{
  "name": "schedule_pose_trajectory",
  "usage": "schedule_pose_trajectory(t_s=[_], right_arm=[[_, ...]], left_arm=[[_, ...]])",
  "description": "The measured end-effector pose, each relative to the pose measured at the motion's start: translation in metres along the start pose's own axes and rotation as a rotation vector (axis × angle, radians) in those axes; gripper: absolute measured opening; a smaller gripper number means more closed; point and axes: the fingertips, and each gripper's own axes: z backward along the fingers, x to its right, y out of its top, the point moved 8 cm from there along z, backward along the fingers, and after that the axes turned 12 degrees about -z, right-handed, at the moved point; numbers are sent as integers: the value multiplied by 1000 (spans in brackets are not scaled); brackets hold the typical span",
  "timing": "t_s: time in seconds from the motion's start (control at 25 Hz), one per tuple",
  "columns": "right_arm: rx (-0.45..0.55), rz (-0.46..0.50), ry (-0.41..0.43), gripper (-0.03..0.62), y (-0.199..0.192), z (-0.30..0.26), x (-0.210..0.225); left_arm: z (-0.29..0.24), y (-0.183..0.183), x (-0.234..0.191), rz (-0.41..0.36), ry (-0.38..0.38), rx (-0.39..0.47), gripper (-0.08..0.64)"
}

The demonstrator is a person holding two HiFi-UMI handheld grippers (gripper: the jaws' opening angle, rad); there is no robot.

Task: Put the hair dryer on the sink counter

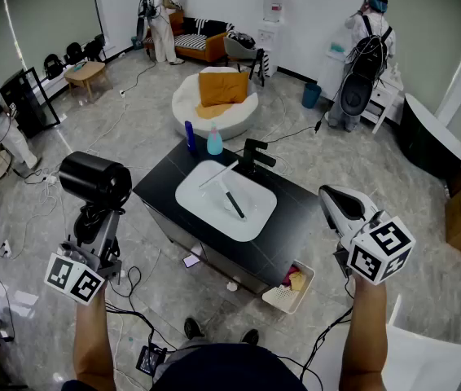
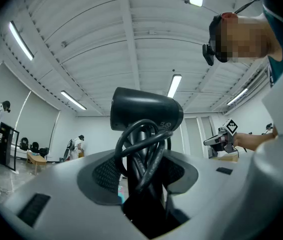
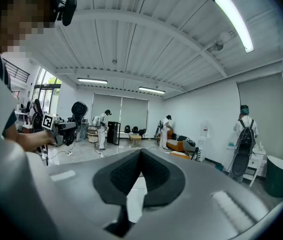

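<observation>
A black hair dryer (image 1: 96,177) stands upright in my left gripper (image 1: 96,236), held in the air to the left of the sink counter (image 1: 296,218). In the left gripper view its handle and wound cord (image 2: 144,154) sit between the jaws, which are shut on them, and its barrel (image 2: 146,109) lies across above. My right gripper (image 1: 338,204) hovers off the counter's right end. Its jaws meet at the tips (image 3: 140,154) with nothing between them. The right gripper view shows the hair dryer (image 3: 79,109) far to the left.
The black counter holds a white basin (image 1: 206,210) with a dark brush (image 1: 234,204) in it, a black faucet (image 1: 255,155), and a blue bottle (image 1: 190,137) and a teal bottle (image 1: 214,142) at its far-left corner. A white basket (image 1: 279,297) sits on the floor. Cables cross the floor.
</observation>
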Motion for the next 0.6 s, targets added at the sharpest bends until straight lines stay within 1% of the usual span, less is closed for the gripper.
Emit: schedule_pose_trajectory(t_s=[0.2, 0.44, 0.6], right_arm=[[-9, -4, -2, 8, 1, -13, -8], [-11, -20, -26, 8, 3, -28, -11], [1, -40, -30, 8, -11, -31, -16]], left_arm=[[-6, -4, -14, 21, -12, -3, 198], [-18, -10, -34, 42, -32, -8, 198], [-15, -25, -39, 55, -42, -5, 198]])
